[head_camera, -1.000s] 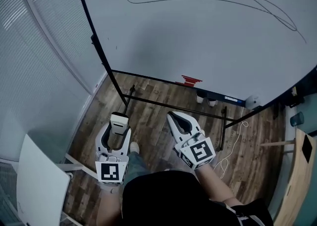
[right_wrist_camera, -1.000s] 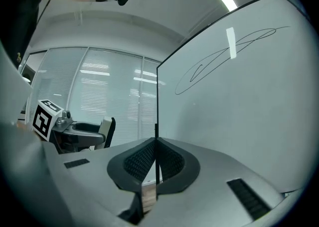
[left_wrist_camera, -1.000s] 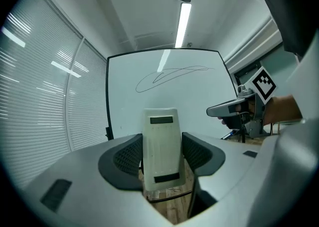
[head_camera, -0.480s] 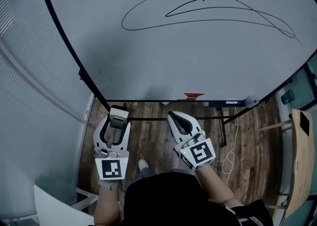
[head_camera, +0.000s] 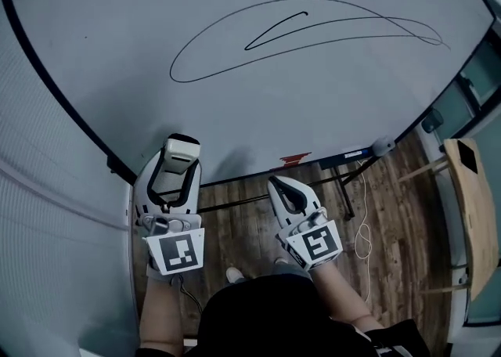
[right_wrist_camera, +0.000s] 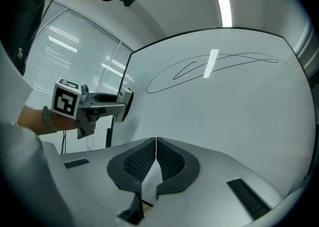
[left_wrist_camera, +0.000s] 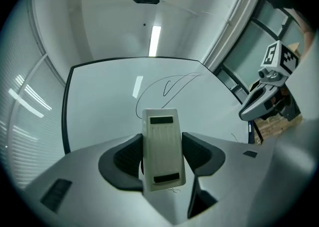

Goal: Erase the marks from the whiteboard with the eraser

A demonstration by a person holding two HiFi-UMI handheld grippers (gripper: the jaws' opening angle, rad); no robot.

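White board surface fills most of the head view: the whiteboard (head_camera: 329, 105) has a dark frame and stands on a dark stand over the floor. Black marks (head_camera: 235, 68) lie on its upper half: one long closed loop with a smaller pointed loop inside it, and a thin tail running off to the right.

Wood-plank floor (head_camera: 250, 226) shows below the lower edge of the whiteboard. A pale wooden tabletop (head_camera: 472, 210) sits at the right edge of the view, well apart from both grippers. A light cable (head_camera: 362, 230) lies coiled on the floor near the right leg of the stand.

Left gripper (head_camera: 177, 161): raised in front of the lower left part of the whiteboard, well below the marks. Its jaws are clamped on the eraser (left_wrist_camera: 160, 149), one jaw against each long side. The eraser is pale, oblong and upright, and projects past the jaw tips toward the whiteboard. Contact between eraser and whiteboard cannot be determined from any view.

Right gripper (right_wrist_camera: 156, 157): held lower than the left gripper, over the floor, pointing at the whiteboard. Its jaws are pressed together with nothing between them.

A small red object (head_camera: 291, 159) rests at the lower edge of the whiteboard, between the two grippers in the head view.
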